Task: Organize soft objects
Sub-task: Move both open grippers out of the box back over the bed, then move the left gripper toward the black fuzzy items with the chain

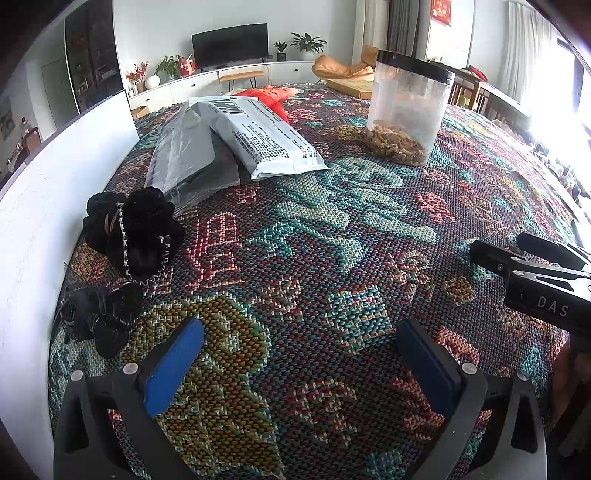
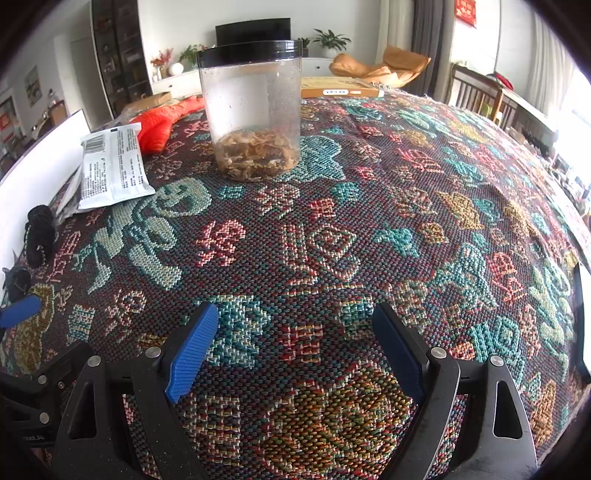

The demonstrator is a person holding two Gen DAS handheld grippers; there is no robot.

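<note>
A home living room is showing here: a television (image 1: 229, 43) is standing on a long white cabinet (image 1: 236, 79) with potted plants (image 1: 307, 43) beside it, a tan lounge chair (image 2: 380, 68) is sitting by grey curtains (image 2: 430, 33), and a woven cloth (image 2: 332, 240) is covering the bench.

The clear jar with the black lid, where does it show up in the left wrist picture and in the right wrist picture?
Left wrist view: the clear jar stands upper right of centre on the woven cloth, to the right of the white printed pouch.
Right wrist view: the jar stands upper centre, slightly left, straight ahead of the open right gripper.
Shared landmark: the white printed pouch, left of the jar in both views.
</note>
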